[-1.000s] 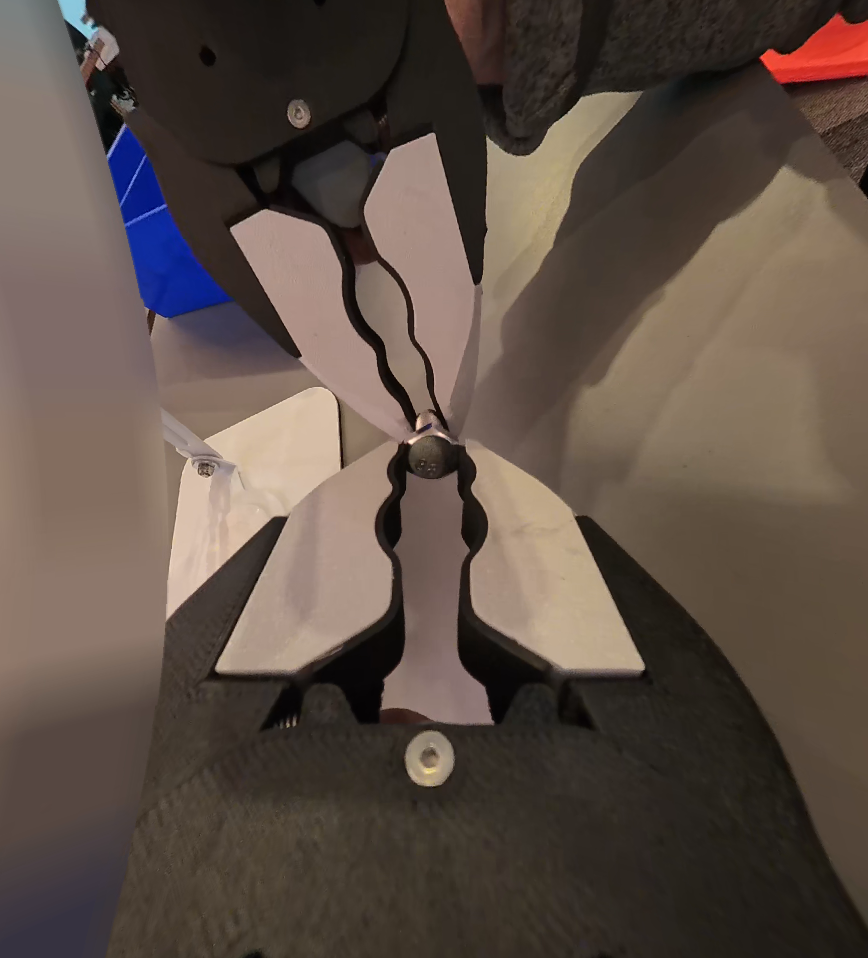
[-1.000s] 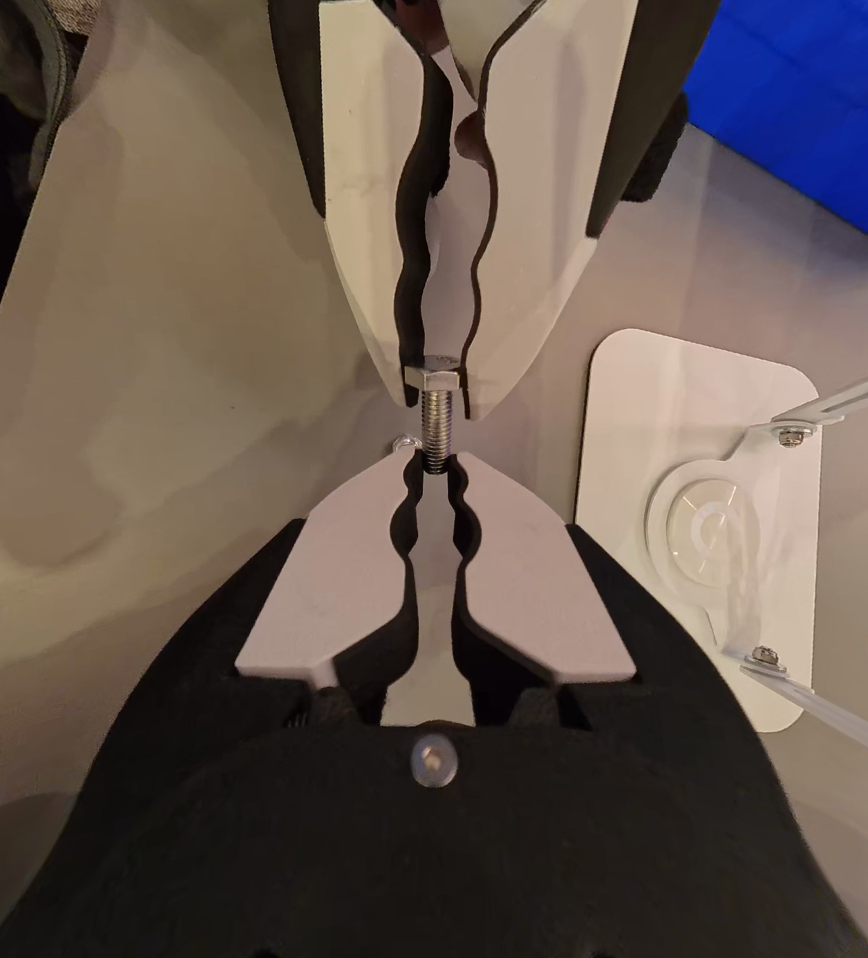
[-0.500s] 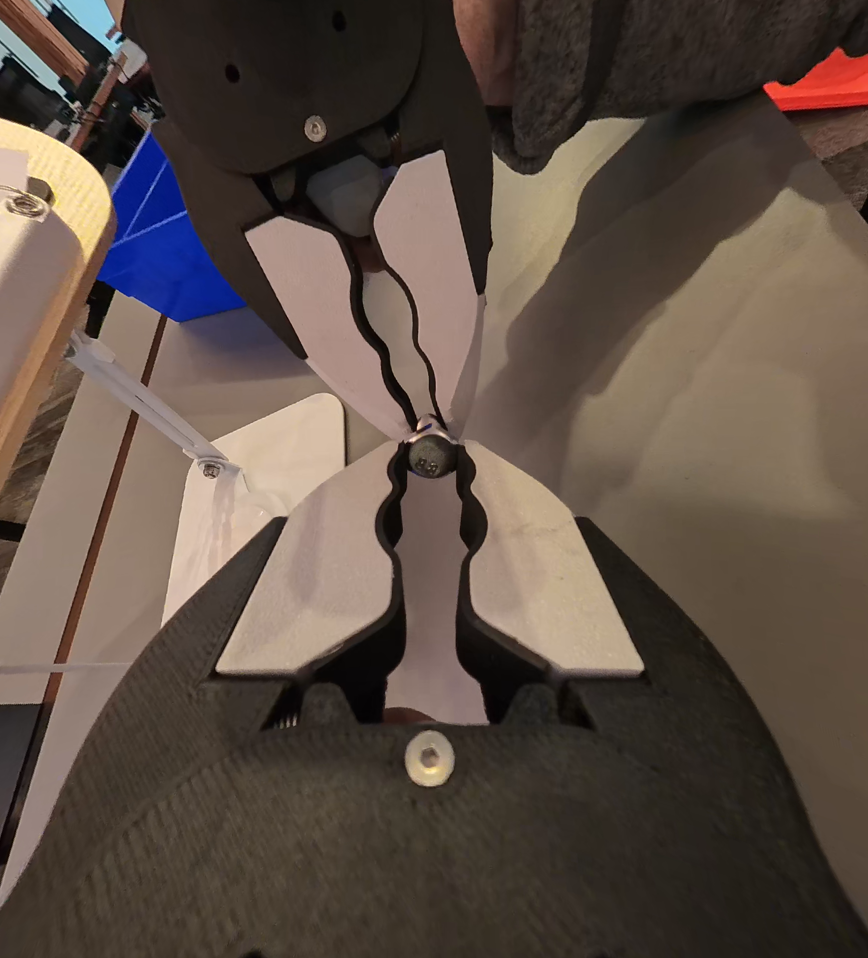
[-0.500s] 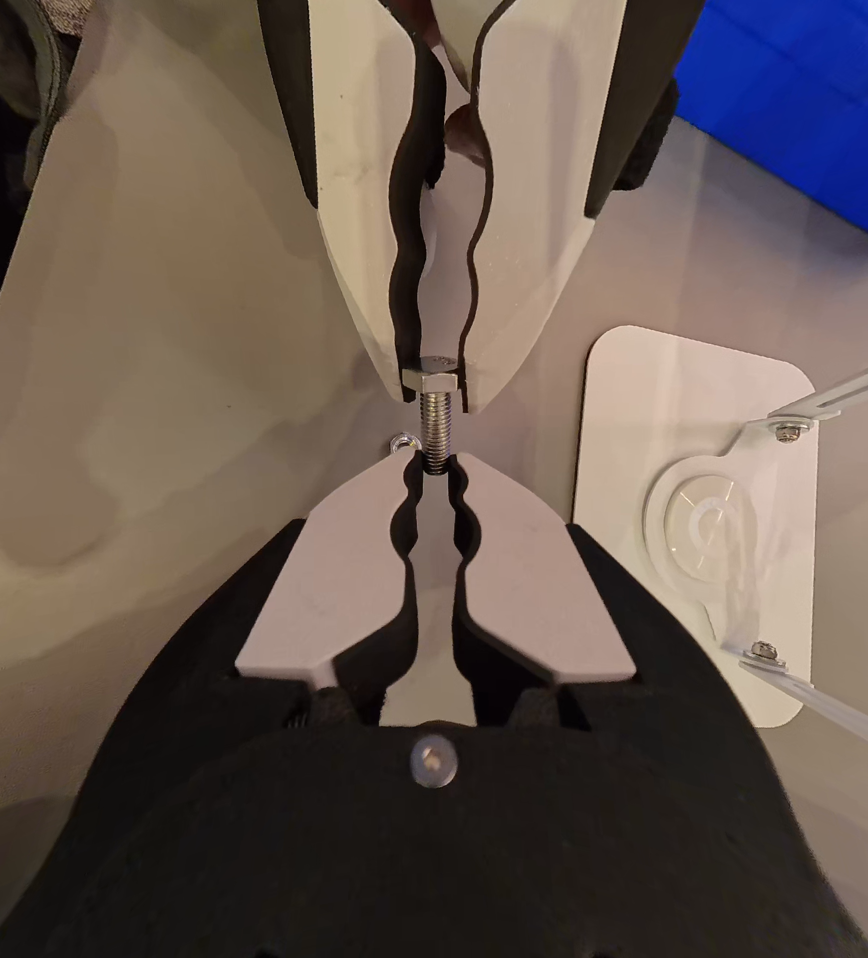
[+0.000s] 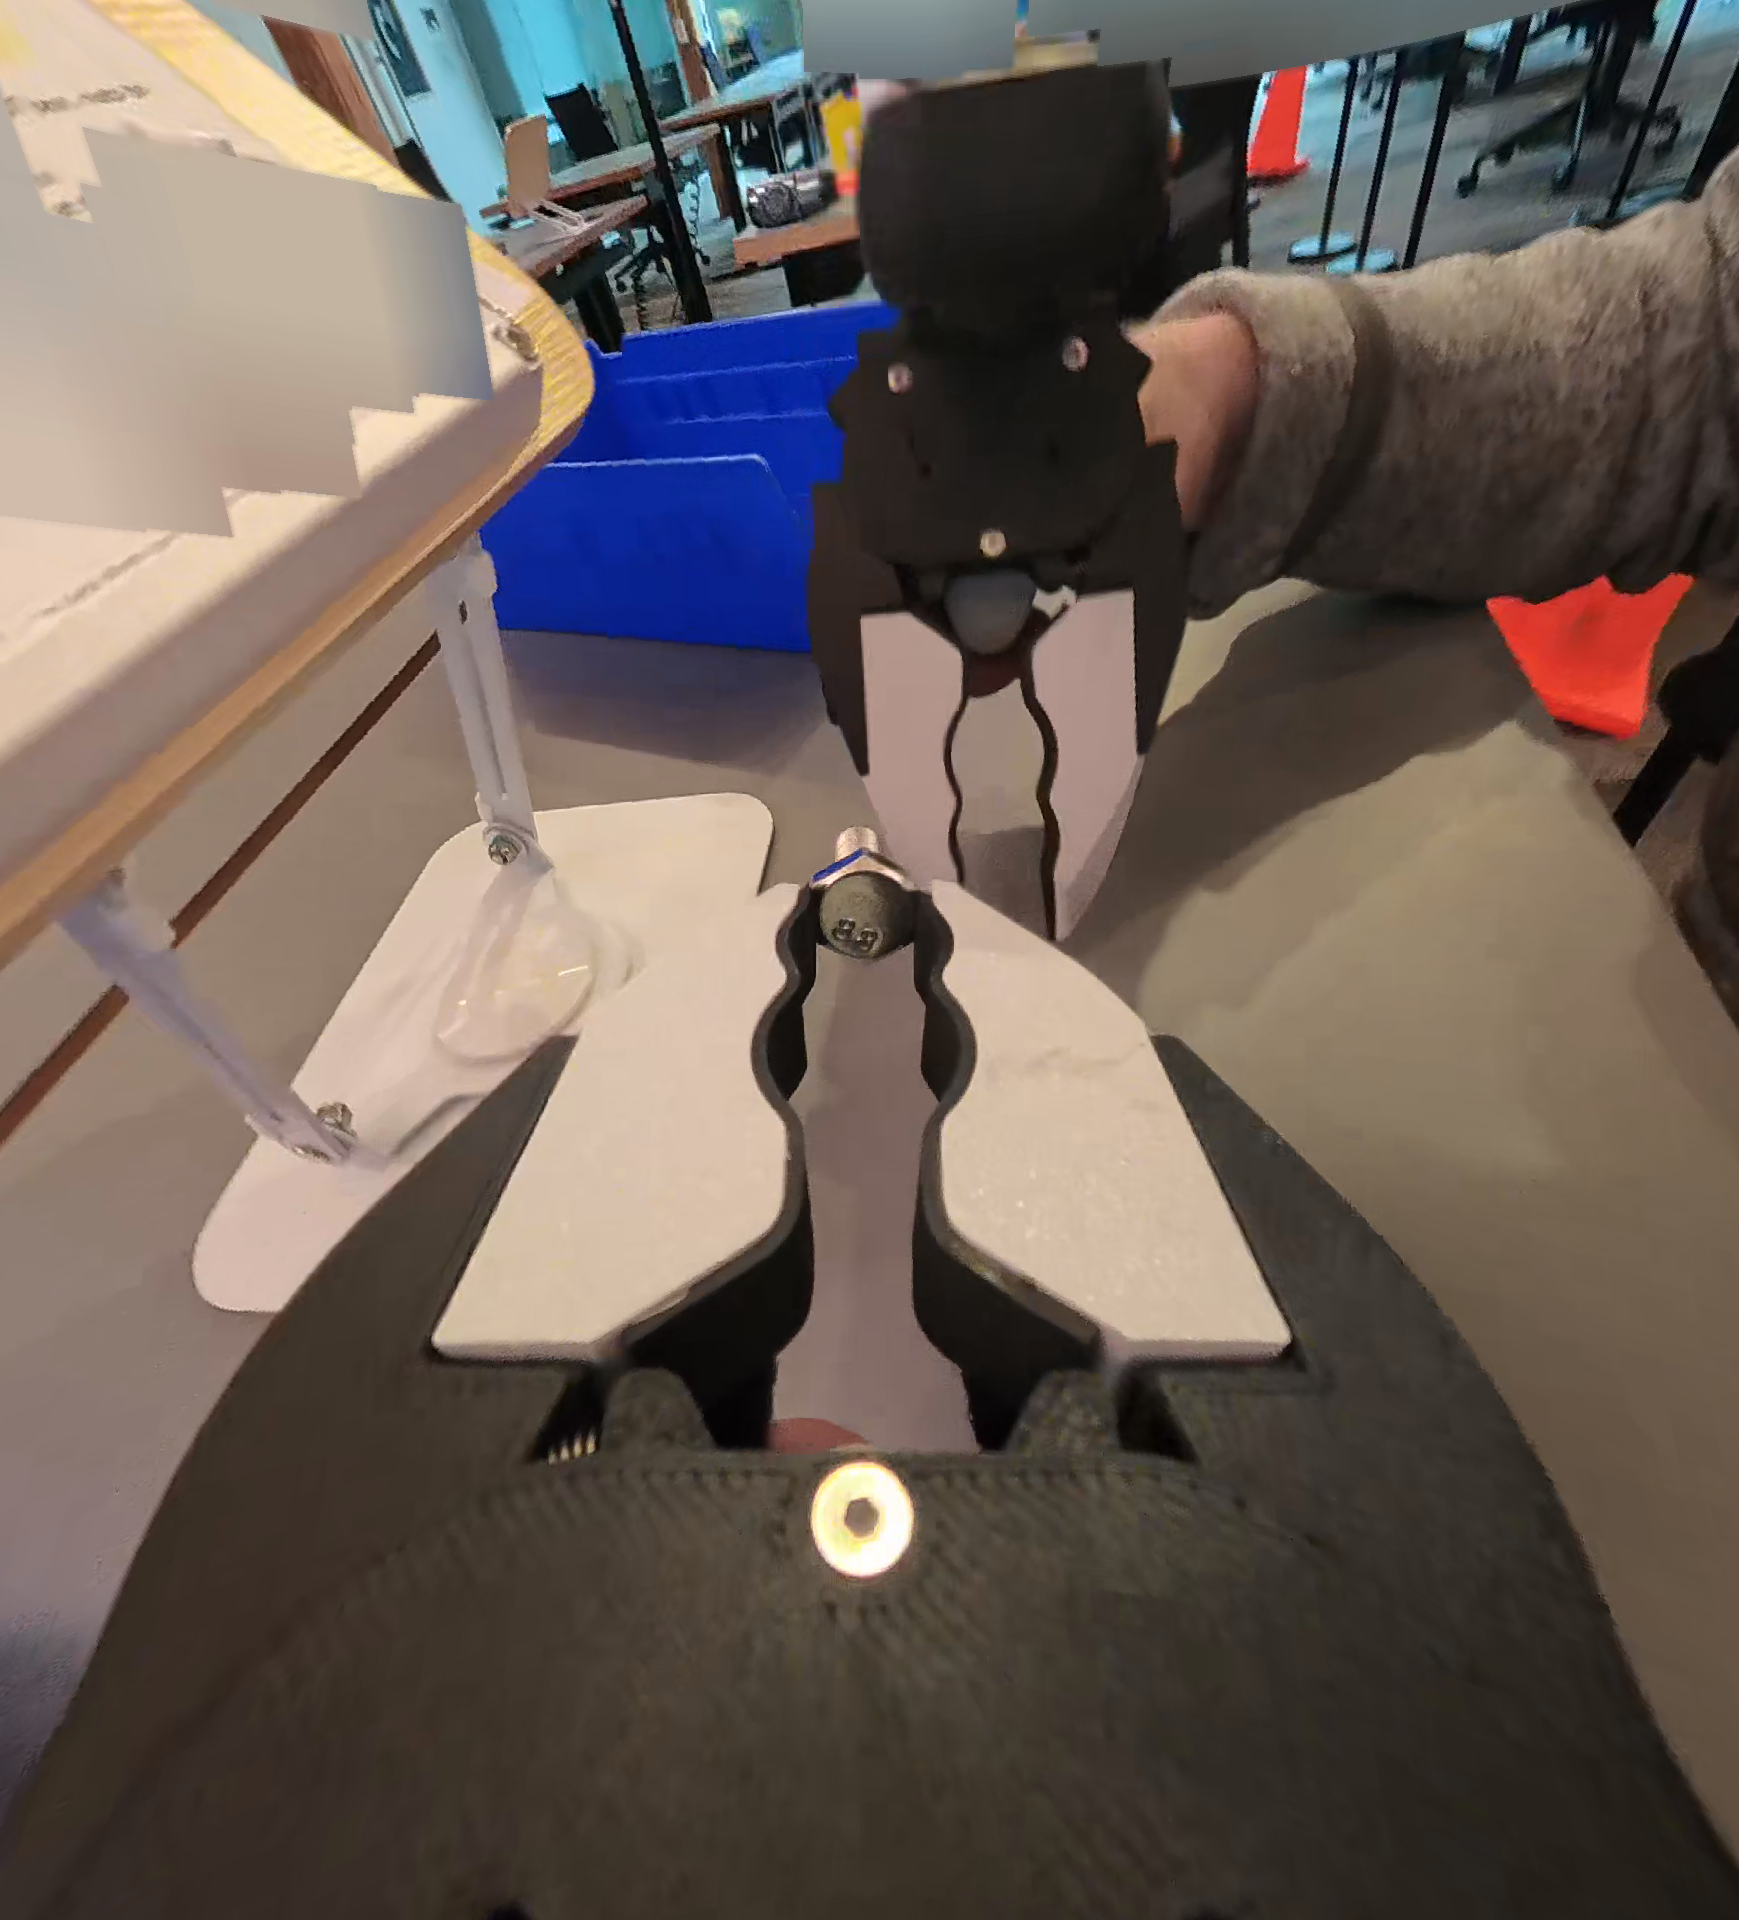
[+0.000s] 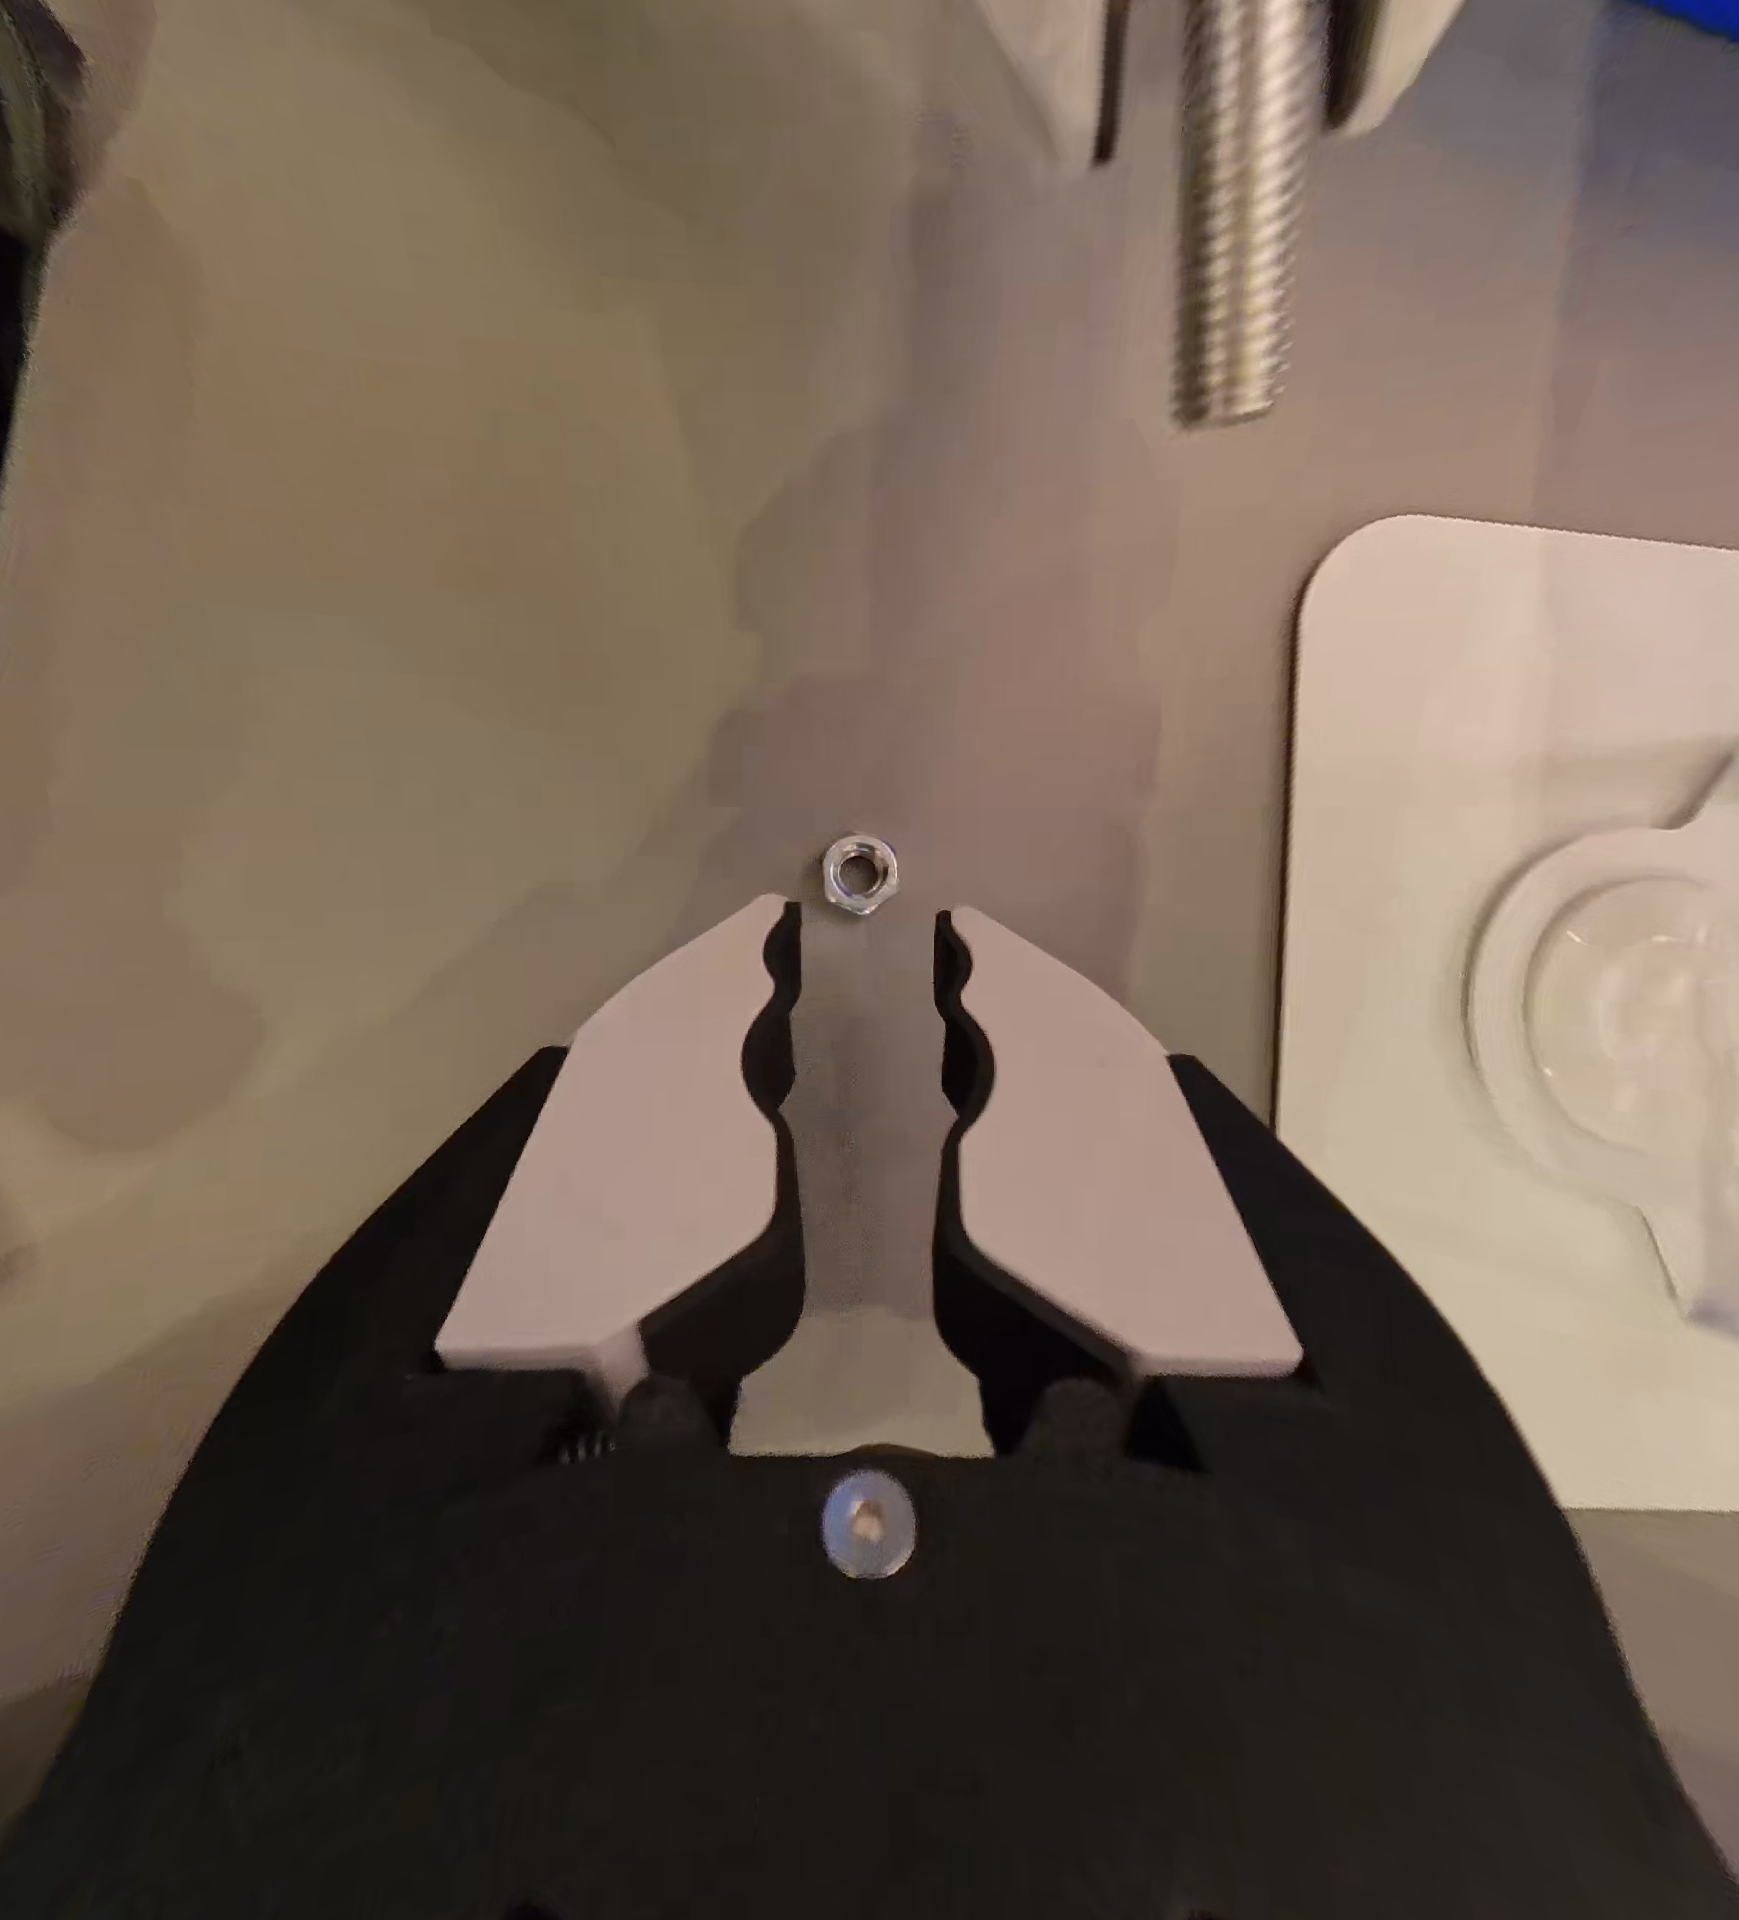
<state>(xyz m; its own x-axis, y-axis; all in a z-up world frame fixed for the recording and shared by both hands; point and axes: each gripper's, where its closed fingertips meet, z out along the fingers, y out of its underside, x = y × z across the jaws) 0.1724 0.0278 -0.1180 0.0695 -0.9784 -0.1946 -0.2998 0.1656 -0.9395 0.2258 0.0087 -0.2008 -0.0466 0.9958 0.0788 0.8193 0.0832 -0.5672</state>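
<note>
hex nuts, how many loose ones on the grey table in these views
1: a small silver metal hex nut lies flat on the grey table, just beyond the open right gripper's fingertips. Others may be hidden behind the grippers.

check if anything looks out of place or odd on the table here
One thing: a small silver hex nut lies loose and flat on the grey table, just beyond the open right gripper, off the bolt that the left gripper clamps by its head. Nothing looks spilled or damaged.
</note>
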